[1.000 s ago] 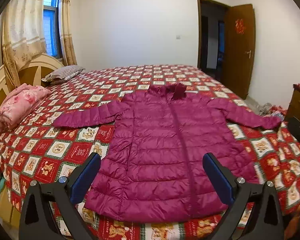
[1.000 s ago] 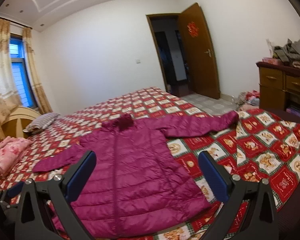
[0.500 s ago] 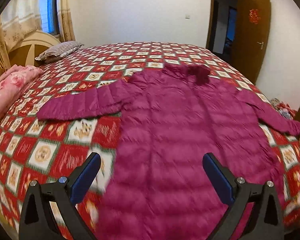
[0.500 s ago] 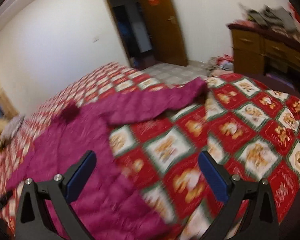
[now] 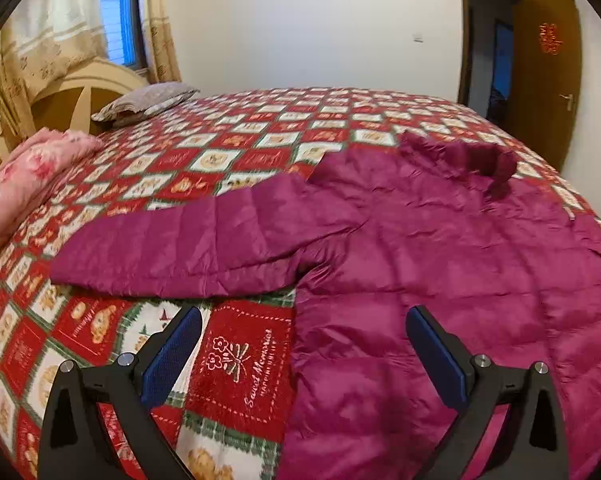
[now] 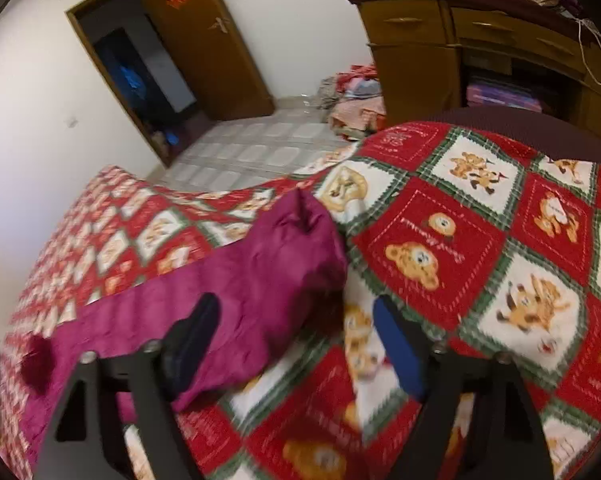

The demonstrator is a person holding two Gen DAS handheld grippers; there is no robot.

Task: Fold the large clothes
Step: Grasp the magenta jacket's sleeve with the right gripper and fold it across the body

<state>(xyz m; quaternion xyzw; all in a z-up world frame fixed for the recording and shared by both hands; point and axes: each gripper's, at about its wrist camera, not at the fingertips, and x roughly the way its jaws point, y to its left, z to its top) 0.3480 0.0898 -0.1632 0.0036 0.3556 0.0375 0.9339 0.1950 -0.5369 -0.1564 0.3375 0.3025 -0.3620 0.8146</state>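
A wide bed (image 5: 260,128) wears a quilted red, white and green checked bedspread (image 6: 480,248) printed with bears. Spread flat on it lies the magenta puffer jacket (image 5: 440,260), glossy, crinkled, stitched in padded bands, its sleeves stretched out sideways. The left tongs (image 5: 302,354) stand wide apart, empty, over the jacket's side edge below one sleeve. The right tongs (image 6: 296,350) are closing around the other sleeve's cuff (image 6: 300,248), pads not yet pressing.

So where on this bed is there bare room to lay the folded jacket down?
The quilt lies bare between the jacket and the far edge, right of the grey pillow, and beyond the cuff toward the dresser. It is crowded by the pink bedding at the headboard.
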